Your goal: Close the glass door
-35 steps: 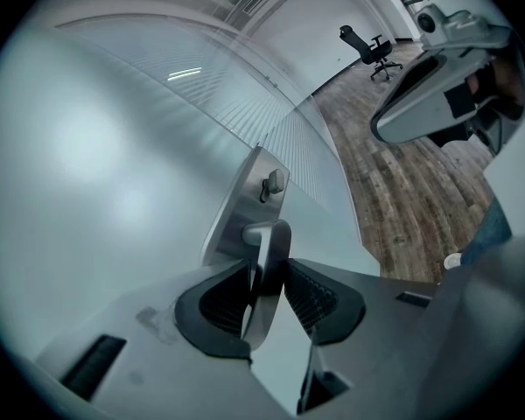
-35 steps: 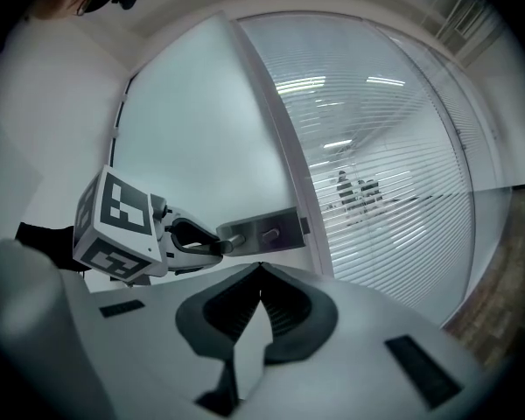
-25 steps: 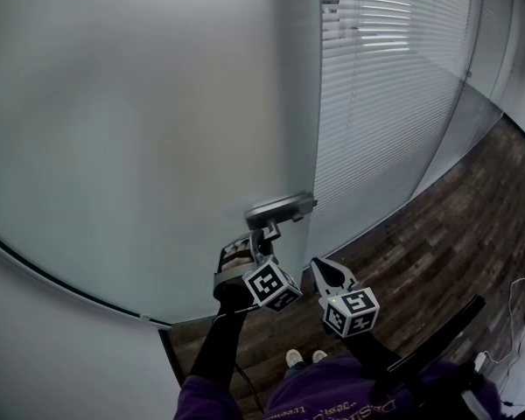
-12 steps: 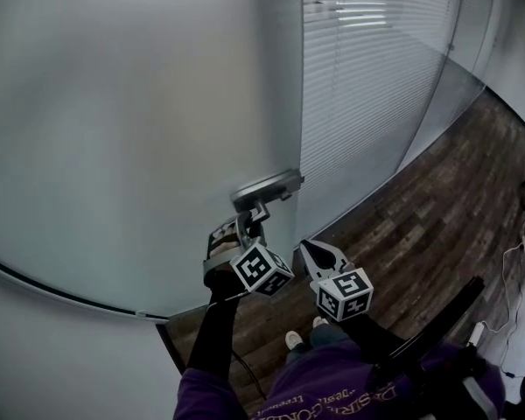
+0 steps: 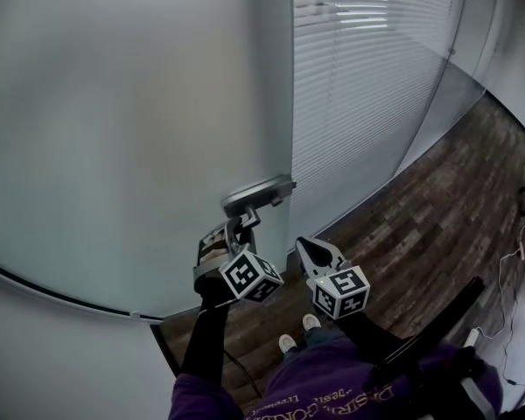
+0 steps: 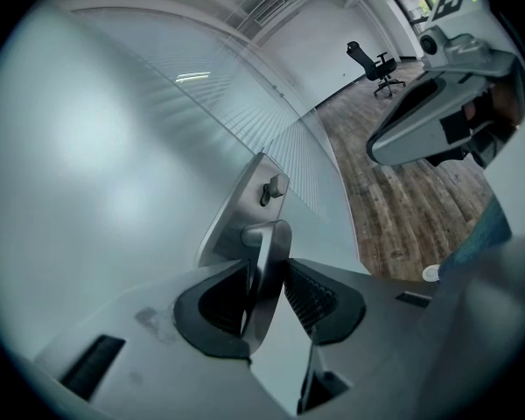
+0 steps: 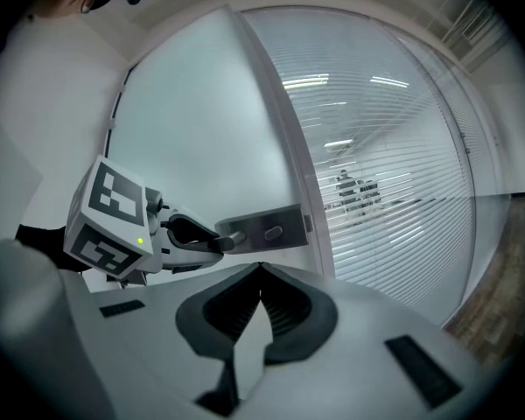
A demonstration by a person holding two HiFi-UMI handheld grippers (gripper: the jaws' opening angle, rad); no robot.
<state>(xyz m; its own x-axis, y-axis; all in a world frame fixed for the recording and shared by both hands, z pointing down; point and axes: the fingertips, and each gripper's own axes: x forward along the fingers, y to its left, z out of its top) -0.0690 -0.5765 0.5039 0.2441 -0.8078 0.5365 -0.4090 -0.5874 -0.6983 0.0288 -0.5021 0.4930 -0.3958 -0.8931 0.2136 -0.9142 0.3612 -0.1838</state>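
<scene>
Glass door (image 5: pixel 131 147), frosted, fills the left and far side of our head view. Its free edge stands just left of a wall of white blinds (image 5: pixel 367 103). We have the left gripper (image 5: pixel 241 227) on the door's metal lever handle (image 5: pixel 256 193), jaws pinching the lever between the pads. Our right gripper (image 5: pixel 307 250) hangs just right of it, apart from the door, jaws pressed together with nothing in them. Dark wood floor (image 5: pixel 437 208) runs off to the right.
</scene>
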